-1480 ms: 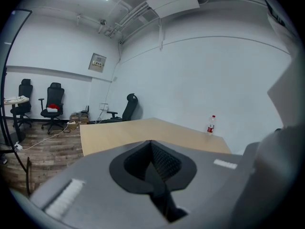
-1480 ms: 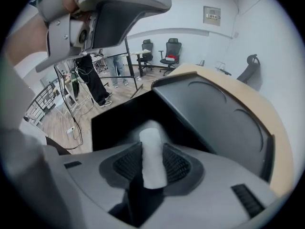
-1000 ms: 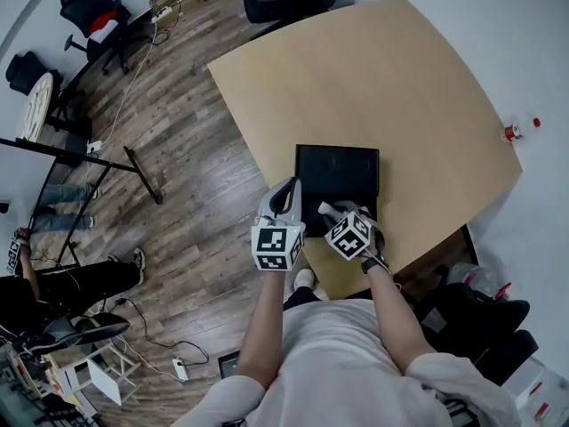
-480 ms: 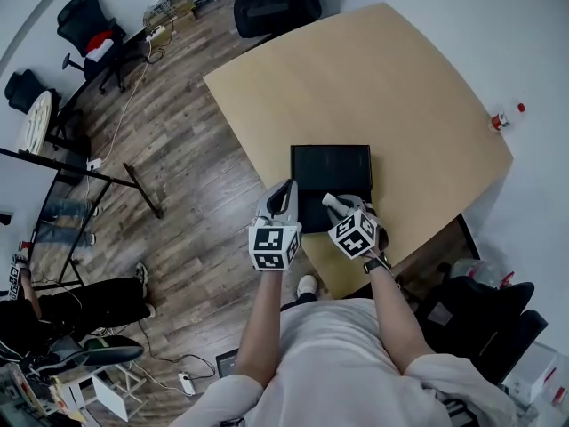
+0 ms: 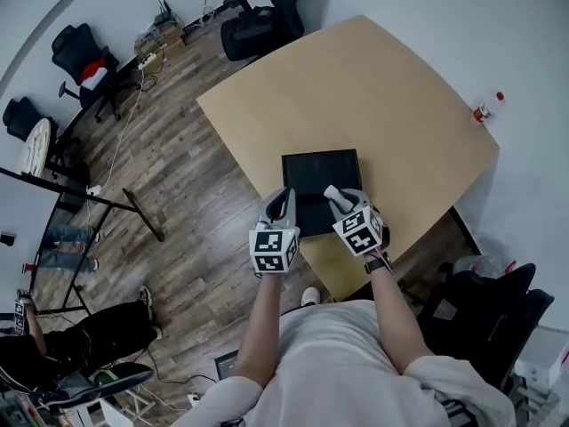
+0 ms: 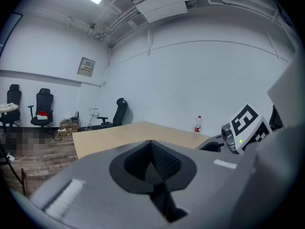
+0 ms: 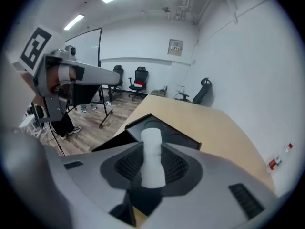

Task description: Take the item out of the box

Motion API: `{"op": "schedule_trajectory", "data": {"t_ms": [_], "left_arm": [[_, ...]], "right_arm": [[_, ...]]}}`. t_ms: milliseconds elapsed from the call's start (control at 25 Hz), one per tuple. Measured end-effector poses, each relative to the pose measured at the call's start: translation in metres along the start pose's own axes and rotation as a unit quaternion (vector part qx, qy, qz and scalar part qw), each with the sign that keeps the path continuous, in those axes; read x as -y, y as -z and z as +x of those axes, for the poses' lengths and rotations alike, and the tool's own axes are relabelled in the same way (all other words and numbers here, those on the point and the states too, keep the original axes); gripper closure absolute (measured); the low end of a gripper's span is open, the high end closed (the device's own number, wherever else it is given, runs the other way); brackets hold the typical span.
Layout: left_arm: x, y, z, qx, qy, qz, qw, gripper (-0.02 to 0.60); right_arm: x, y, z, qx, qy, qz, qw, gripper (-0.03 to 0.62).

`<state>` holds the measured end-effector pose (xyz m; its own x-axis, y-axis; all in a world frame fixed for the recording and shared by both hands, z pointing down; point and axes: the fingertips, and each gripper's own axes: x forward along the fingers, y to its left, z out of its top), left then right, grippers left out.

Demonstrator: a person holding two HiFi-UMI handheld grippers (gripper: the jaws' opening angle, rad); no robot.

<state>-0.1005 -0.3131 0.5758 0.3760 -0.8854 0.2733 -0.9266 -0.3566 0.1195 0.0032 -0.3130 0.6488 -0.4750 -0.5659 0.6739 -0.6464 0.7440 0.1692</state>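
Observation:
A flat black box (image 5: pixel 316 172) lies open near the front edge of the wooden table (image 5: pixel 373 78). My right gripper (image 5: pixel 338 197) hovers over the box's near right part, shut on a white cylinder (image 5: pixel 332 191). In the right gripper view the white cylinder (image 7: pixel 152 156) stands upright between the ribbed pads, with the black box (image 7: pixel 137 123) just beyond. My left gripper (image 5: pixel 284 197) hangs at the box's near left edge, jaws together and holding nothing. In the left gripper view the left gripper (image 6: pixel 153 162) points out over the table.
A small bottle with a red cap (image 5: pixel 484 109) stands at the table's far right edge. Black office chairs (image 5: pixel 262 20) sit beyond the table on the wooden floor. A person's legs (image 5: pixel 80 341) show at the lower left, near a black stand (image 5: pixel 98 194).
The head view has swung, so table and box sit a little higher and further left. Both grippers keep about the same place by the box, the right one still holding the white cylinder.

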Motion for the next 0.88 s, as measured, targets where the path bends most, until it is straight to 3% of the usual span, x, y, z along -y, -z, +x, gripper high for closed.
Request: {"op": "schedule_trajectory", "data": {"t_ms": [120,480,880], "left_arm": [[0.006,-0.002,-0.002,0.002,0.003,0.005,1.0,0.577],[0.011,-0.011,-0.013,0.004,0.006,0.018,0.9998,0.577],[0.012,-0.043,-0.024,0.016,-0.011,0.028,0.9994,0.575]], "right_arm": [[0.009,-0.002,-0.012,0.005,0.026,-0.007,1.0,0.476],[0.028,-0.027,-0.049,0.061,0.071,0.038,0.995,0.476],[0.046,-0.072,-0.112,0.124,0.124,0.019,0.984,0.476]]}}
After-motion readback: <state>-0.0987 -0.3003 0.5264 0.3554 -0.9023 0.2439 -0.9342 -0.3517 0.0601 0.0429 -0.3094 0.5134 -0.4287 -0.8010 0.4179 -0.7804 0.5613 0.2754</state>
